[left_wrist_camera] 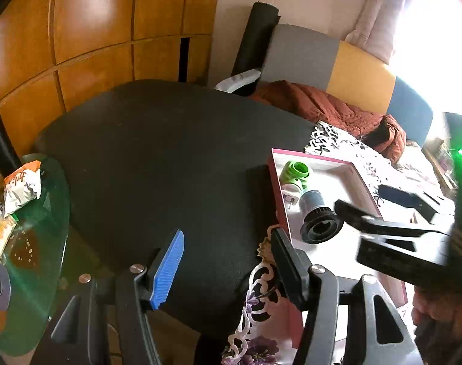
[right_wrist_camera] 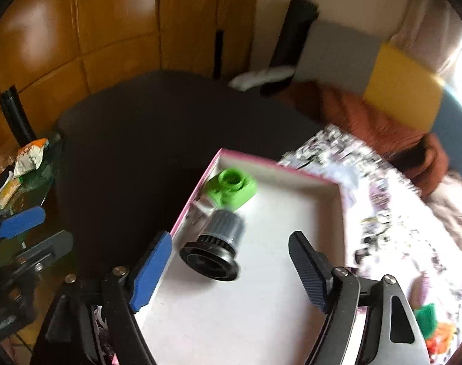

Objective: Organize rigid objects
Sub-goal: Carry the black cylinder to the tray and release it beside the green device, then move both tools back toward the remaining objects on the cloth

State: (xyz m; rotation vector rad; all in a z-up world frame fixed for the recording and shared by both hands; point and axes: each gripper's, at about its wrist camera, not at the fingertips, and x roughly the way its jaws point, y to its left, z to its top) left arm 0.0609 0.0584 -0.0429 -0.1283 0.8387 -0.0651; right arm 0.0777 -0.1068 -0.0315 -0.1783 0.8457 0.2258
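Observation:
A pink-rimmed box (right_wrist_camera: 342, 210) with a white floor holds a green plastic piece (right_wrist_camera: 235, 188), a small white plug (left_wrist_camera: 290, 196) and a grey cylinder with a black flange (right_wrist_camera: 214, 248), which lies on its side. My right gripper (right_wrist_camera: 231, 261) hangs over the box, open. The cylinder rests on the floor between and just ahead of its fingers, untouched by the pads. In the left wrist view, the right gripper (left_wrist_camera: 352, 225) reaches in from the right above the cylinder (left_wrist_camera: 317, 222). My left gripper (left_wrist_camera: 228, 261) is open and empty over the box's near left corner.
The box (left_wrist_camera: 279, 194) sits at the edge of a round black table (left_wrist_camera: 170, 152), on a lace cloth with purple flowers (left_wrist_camera: 255, 328). A green glass side table (left_wrist_camera: 39, 243) with snack packets (left_wrist_camera: 22, 187) stands left. A sofa with a rust blanket (left_wrist_camera: 337, 109) lies behind.

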